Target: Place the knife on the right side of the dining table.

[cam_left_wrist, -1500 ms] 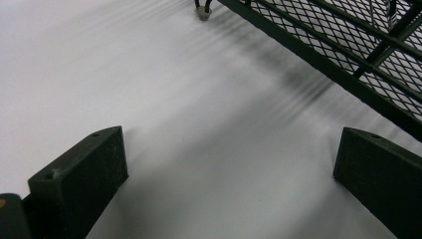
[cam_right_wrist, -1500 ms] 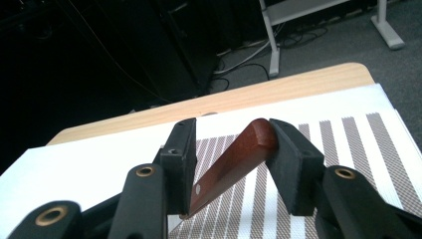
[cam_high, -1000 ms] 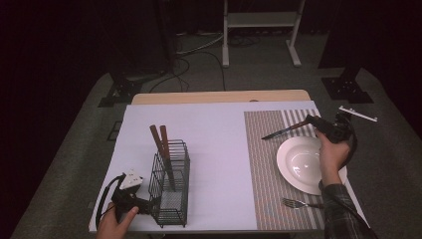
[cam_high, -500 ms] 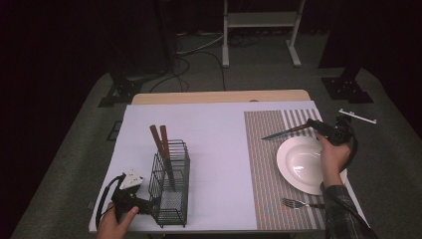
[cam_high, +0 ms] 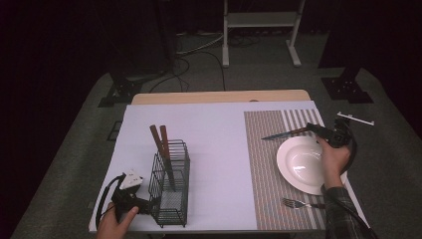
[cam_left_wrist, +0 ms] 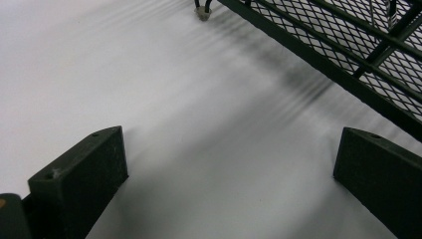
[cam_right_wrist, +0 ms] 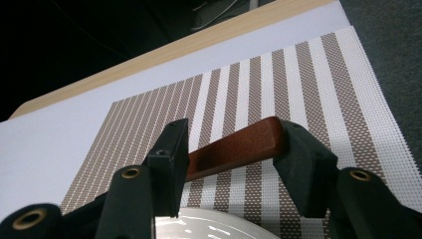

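Knife point(cam_high: 281, 134) in right claw point(cam_high: 312, 127), mat-edge

Knife point(cam_right_wrist: 238, 147): in the right gripper view the blade is hidden behind the jaws; only the brown handle shows.
Plate point(cam_right_wrist: 214, 226): cut off by the bottom edge of that view.
Wire basket point(cam_left_wrist: 348, 45): cut off at the top and right edges of the left gripper view.
Fork point(cam_high: 298, 203): handle end hidden under the sleeve point(cam_high: 343, 209) in the high view.
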A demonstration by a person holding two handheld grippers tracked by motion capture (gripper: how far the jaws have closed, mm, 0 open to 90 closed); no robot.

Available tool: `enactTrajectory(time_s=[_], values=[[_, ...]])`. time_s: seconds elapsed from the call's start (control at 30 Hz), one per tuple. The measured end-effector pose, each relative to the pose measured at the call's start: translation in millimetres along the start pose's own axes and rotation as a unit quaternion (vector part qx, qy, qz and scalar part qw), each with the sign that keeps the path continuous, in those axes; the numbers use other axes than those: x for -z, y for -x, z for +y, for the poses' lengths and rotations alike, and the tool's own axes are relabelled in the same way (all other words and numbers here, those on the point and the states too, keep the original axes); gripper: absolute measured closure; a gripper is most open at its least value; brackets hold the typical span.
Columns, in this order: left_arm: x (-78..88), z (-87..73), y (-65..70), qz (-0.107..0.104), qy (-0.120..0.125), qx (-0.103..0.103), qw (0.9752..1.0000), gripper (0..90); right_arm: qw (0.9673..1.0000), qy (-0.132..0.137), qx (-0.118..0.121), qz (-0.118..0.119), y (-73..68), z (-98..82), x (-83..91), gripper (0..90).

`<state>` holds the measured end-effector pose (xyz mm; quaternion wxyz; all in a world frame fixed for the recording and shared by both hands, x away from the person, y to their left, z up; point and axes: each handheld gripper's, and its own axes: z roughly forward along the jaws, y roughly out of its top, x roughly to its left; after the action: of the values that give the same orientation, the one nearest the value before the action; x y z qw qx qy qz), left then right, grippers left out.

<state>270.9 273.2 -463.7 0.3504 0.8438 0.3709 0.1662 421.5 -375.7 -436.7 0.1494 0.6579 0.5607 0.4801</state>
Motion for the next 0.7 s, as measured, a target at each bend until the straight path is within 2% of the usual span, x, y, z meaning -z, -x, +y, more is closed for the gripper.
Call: enactTrajectory(time_s=[0.43, 0.7], values=[[0.0, 0.0, 0.0, 0.0, 0.0, 0.0, 1.0, 0.0, 0.9993, -0.018, 0.021, -0.025, -2.5, 0.8, -4.3, 46.1], [0.0, 0.0, 0.0, 0.0, 0.0, 0.0, 1.0, 0.0, 0.997, -0.041, 0.037, -0.055, -8.3, 3.7, -9.0, 41.8]])
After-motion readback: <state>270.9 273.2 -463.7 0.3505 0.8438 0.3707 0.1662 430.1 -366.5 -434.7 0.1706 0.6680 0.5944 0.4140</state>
